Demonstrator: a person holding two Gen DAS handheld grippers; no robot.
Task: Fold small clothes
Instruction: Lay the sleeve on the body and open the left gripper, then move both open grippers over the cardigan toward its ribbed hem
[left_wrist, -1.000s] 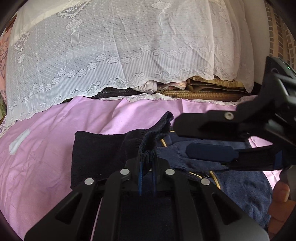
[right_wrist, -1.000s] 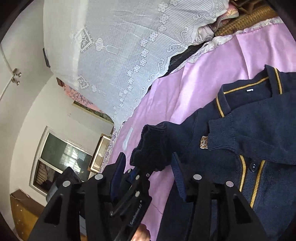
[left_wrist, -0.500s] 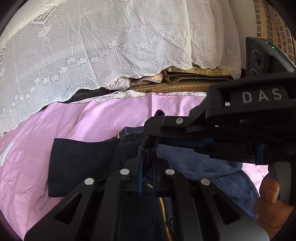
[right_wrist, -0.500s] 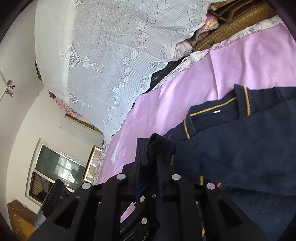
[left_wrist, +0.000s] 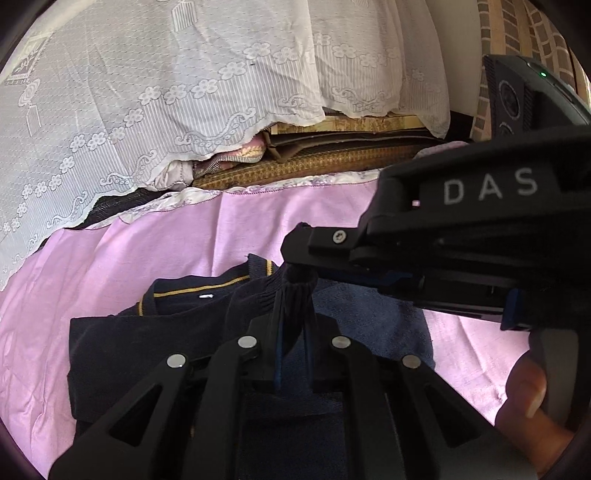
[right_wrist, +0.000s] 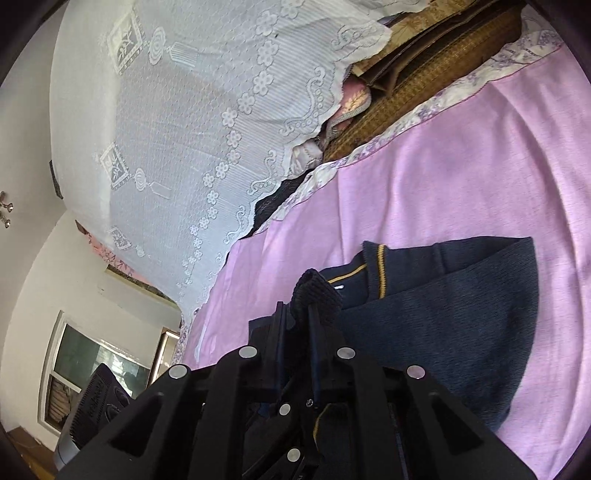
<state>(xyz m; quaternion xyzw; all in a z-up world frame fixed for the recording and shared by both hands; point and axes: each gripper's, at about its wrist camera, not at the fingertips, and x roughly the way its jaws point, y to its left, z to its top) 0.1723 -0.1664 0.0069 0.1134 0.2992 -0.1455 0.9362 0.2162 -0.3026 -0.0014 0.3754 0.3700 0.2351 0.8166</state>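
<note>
A navy knit cardigan (left_wrist: 122, 350) with yellow trim on its collar (left_wrist: 199, 291) lies on a pink sheet (left_wrist: 147, 251). My left gripper (left_wrist: 293, 295) pinches a ribbed cuff (left_wrist: 301, 278); its jaws are just easing open with the knit still squeezed between them. My right gripper (left_wrist: 295, 254) reaches in from the right and grips the same cuff from above. In the right wrist view the right gripper (right_wrist: 295, 310) is shut on the bunched cuff (right_wrist: 317, 291), held above the cardigan (right_wrist: 461, 332) near the collar. A thumb (left_wrist: 528, 387) rests on the right handle.
A white lace cover (left_wrist: 184, 92) drapes over piled bedding at the back. Below it lie a woven mat and folded quilts (left_wrist: 332, 158). A brick wall (left_wrist: 517, 37) stands at the far right. A window (right_wrist: 85, 362) shows at the left. Bare pink sheet (right_wrist: 461, 166) spreads beyond the cardigan.
The right gripper's jaws closed on the cuff that the left gripper held. Both grippers then carried it sideways across the cardigan, so the collar has come into the left wrist view.
</note>
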